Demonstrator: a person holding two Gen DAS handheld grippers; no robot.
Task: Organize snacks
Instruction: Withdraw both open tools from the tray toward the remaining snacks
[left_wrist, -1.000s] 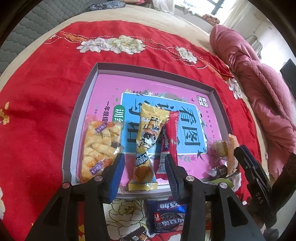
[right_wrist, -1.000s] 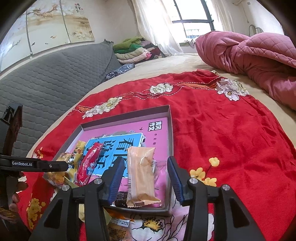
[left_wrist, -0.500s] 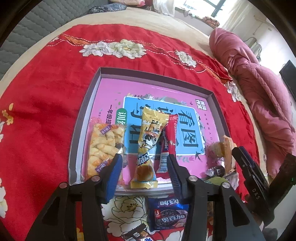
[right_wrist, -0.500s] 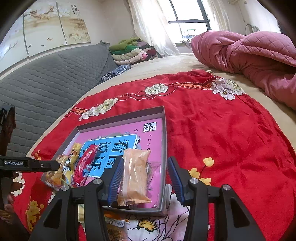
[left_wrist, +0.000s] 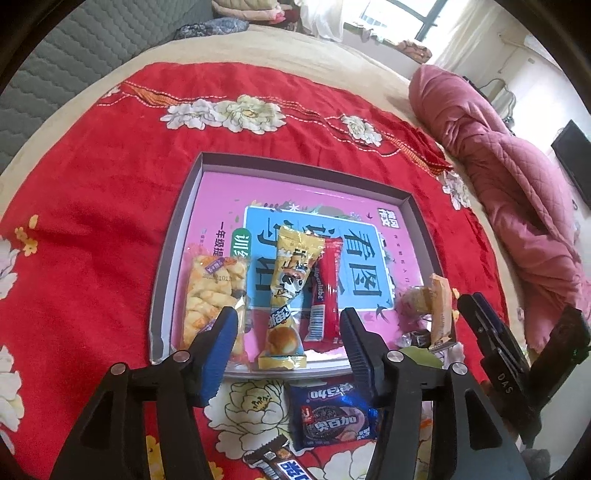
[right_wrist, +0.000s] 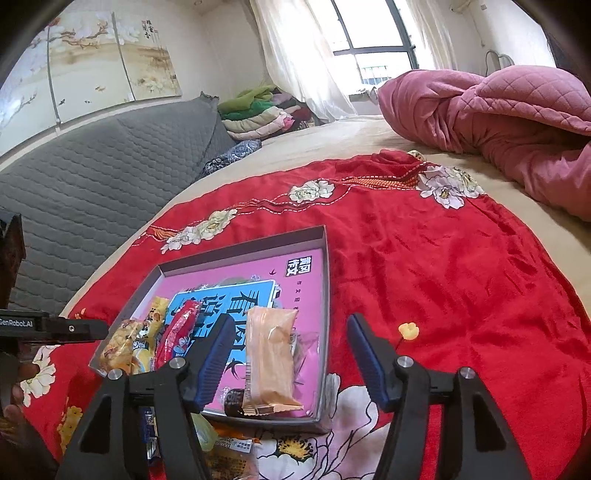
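A shallow grey-rimmed box (left_wrist: 177, 236) with a pink printed floor lies on the red cloth; it also shows in the right wrist view (right_wrist: 325, 258). Inside lie a clear bag of yellow twists (left_wrist: 212, 291), a yellow packet (left_wrist: 290, 295), a red stick packet (left_wrist: 327, 288) and an orange packet (right_wrist: 269, 362). My left gripper (left_wrist: 288, 354) is open and empty above the box's near edge. My right gripper (right_wrist: 288, 362) is open and empty, its fingers on either side of the orange packet but above it.
Loose snacks lie on the cloth in front of the box: a blue cookie packet (left_wrist: 332, 417) and a dark bar (left_wrist: 273, 461). A pink quilt (right_wrist: 498, 122) lies at the right. A grey padded headboard (right_wrist: 92, 166) stands behind.
Both grippers have pulled back and up from the box, so more of the cloth and loose snacks shows. The snacks in the box have not moved.
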